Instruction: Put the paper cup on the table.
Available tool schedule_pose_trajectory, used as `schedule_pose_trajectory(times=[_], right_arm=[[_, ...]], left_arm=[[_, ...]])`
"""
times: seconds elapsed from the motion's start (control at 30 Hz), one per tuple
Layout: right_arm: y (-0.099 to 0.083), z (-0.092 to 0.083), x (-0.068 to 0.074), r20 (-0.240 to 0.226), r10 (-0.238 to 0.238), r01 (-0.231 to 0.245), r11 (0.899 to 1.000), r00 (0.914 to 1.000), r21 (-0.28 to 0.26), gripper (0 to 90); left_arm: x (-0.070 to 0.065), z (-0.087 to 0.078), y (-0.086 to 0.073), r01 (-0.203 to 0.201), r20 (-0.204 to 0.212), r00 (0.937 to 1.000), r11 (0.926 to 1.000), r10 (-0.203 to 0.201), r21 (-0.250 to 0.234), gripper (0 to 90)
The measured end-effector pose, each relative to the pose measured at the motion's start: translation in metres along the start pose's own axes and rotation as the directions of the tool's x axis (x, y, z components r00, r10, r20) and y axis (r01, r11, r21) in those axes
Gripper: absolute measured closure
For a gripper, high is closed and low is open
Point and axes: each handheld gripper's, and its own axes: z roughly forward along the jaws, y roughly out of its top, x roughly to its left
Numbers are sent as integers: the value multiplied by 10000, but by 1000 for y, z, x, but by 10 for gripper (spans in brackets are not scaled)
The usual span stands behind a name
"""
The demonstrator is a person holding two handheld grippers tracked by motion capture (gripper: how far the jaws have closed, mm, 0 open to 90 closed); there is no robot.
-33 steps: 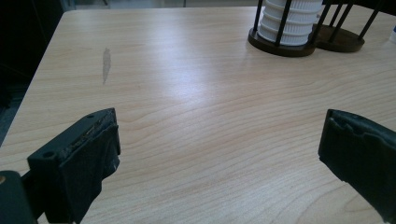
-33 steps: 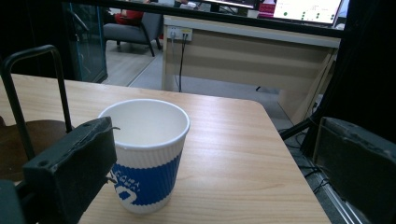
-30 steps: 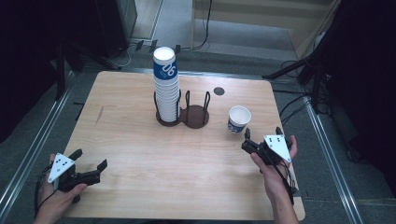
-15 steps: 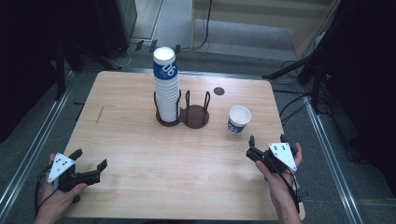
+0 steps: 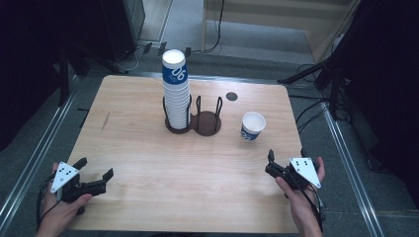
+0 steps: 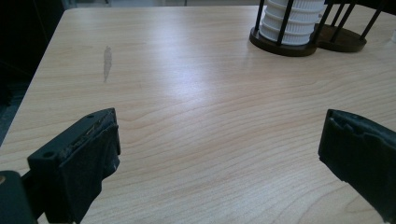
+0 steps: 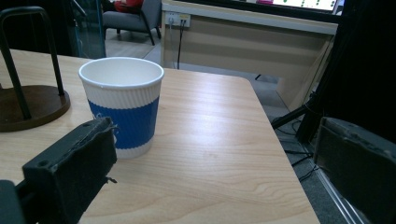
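Pale wood grain runs across the tabletop (image 5: 148, 148), which carries a dark two-ring cup holder (image 5: 193, 119) near the middle of its far half. One ring holds a tall stack of ribbed white paper cups (image 5: 176, 91), the topmost wrapped in a blue band with white numerals; the other ring stands empty just beside it. Toward the right edge, apart from the holder, a single white paper cup with a blue band (image 5: 253, 126) stands upright, mouth open to the ceiling. A small dark round spot (image 5: 231, 96) sits near the far edge.

At the near left corner the person's left hand (image 5: 62, 210) holds the left claw (image 5: 94, 174) low over the wood, jaws spread wide and nothing between them; in its own view the bare wood lies between the pads. At the near right corner the right hand (image 5: 301, 195) holds the right claw (image 5: 286, 157), also spread wide and empty, pointing toward the single cup, which stands near it but untouched.
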Motion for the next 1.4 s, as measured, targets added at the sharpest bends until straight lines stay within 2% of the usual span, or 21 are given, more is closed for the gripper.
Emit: schedule_pose_trajectory(times=[0.33,0.6,1.03,1.4], right_arm=[[-11,-12,-15,164,125,-129,9997,9998,226,0],[-19,-19,-28,326,6,-19,9992,9995,396,0],[-30,-31,-48,677,250,-295,9974,9974,664,0],[-48,-46,-65,574,519,-575,9933,9970,1004,0]], left_arm=[[0,0,0,-22,-7,10000,10000,22,5,0],[0,0,0,-1,-38,10000,10000,1,3,0],[0,0,0,-2,-50,10000,10000,2,-1,0],[0,0,0,57,-74,10000,10000,-57,-6,0]])
